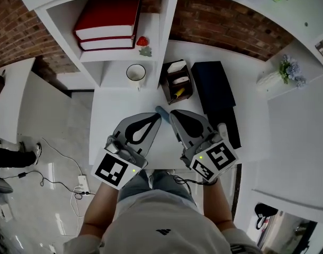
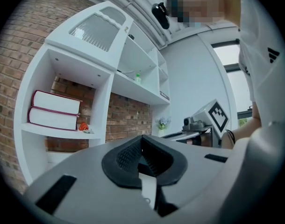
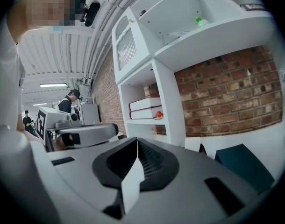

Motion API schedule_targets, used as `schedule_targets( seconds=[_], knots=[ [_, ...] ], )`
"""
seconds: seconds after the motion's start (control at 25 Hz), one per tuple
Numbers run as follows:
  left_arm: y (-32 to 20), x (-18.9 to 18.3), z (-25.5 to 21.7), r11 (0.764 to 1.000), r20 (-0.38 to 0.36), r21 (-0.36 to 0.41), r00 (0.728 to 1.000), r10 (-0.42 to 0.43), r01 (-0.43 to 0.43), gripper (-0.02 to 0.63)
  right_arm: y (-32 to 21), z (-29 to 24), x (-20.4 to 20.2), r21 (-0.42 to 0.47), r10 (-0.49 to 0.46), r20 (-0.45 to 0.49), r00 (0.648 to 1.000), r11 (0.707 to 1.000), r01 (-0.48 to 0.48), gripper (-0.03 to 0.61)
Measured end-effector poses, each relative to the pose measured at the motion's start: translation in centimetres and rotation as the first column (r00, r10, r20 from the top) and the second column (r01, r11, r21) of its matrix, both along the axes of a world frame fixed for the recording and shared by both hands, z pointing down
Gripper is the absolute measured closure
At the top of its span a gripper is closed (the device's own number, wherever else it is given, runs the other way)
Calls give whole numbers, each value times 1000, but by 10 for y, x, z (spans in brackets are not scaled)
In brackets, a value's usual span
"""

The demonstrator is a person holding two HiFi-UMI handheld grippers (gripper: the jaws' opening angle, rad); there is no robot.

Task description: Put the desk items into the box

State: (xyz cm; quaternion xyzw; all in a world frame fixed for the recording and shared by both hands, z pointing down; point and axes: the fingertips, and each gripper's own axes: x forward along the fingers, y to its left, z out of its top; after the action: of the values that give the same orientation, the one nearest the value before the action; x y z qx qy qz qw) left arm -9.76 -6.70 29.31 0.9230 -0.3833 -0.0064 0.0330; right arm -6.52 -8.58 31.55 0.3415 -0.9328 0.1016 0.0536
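Both claws are clenched and empty. In each gripper view the dark ribbed pads meet at the tip with nothing between them. The left claw [image 1: 155, 120] and the right claw [image 1: 175, 115] lie side by side over the near half of the worktop [image 1: 119, 105]. Their tips angle in toward each other, probably so either one can take what lies just ahead.

What lies there is a small blue item [image 1: 162, 110], flat on the worktop about midway between its left and right edges. It sits just past the two tips and in the gap between them, near both. I cannot tell whether either tip touches it. It is too small to say what it is.

The brown box [image 1: 177, 81] stands beyond it, toward the far edge and apart from the claws. It is open at the top, divided into compartments, and holds some pale things and a yellow one. I take it for the target, being the open container with things already in it. Just to its right lies a dark blue flat thing [image 1: 214, 94], which runs from the far edge toward the near one.

At the far left corner a white shelf unit holds a mug [image 1: 135, 73] in its lowest bay and red books [image 1: 108, 23] above, out of the way of the claws.

Judging by this layout, the blue item is the piece in hand, and a claw must open before it can take it.
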Motion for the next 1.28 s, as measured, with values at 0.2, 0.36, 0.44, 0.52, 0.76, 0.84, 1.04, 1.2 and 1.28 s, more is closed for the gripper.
schedule_targets(
  seconds=[0.2,0.36,0.44,0.52,0.76,0.84,1.04,1.2,1.28],
  knots=[
    [-6,-5,7,1000,2,-16,1000,-12,12,603,-10,32,-1,-66,-19,-45,999,998,16,566],
    [-13,-7,13,999,1,-34,1000,-13,13,603,-18,58,0,-118,-31,-80,996,993,21,565],
    [-16,-8,16,999,1,-42,1000,-11,11,603,-21,73,0,-139,-44,-112,993,990,28,558],
    [-19,-8,20,999,-3,-49,1000,-9,8,603,-23,88,0,-159,-60,-144,988,987,36,549],
    [-27,-10,31,997,-8,-77,1000,-2,1,603,-26,125,1,-223,-83,-201,976,974,37,517],
    [-29,-10,34,997,-5,-83,1000,1,-1,603,-28,134,1,-237,-88,-211,974,971,37,513],
    [-36,-13,40,996,1,-93,1000,0,0,603,-33,162,3,-276,-113,-267,957,960,37,494],
    [-40,-17,45,994,3,-109,1000,-8,8,603,-37,184,6,-304,-128,-310,942,952,30,487],
    [-42,-19,48,994,8,-113,1000,-11,12,603,-39,195,7,-318,-132,-324,937,948,23,477]
  ],
)
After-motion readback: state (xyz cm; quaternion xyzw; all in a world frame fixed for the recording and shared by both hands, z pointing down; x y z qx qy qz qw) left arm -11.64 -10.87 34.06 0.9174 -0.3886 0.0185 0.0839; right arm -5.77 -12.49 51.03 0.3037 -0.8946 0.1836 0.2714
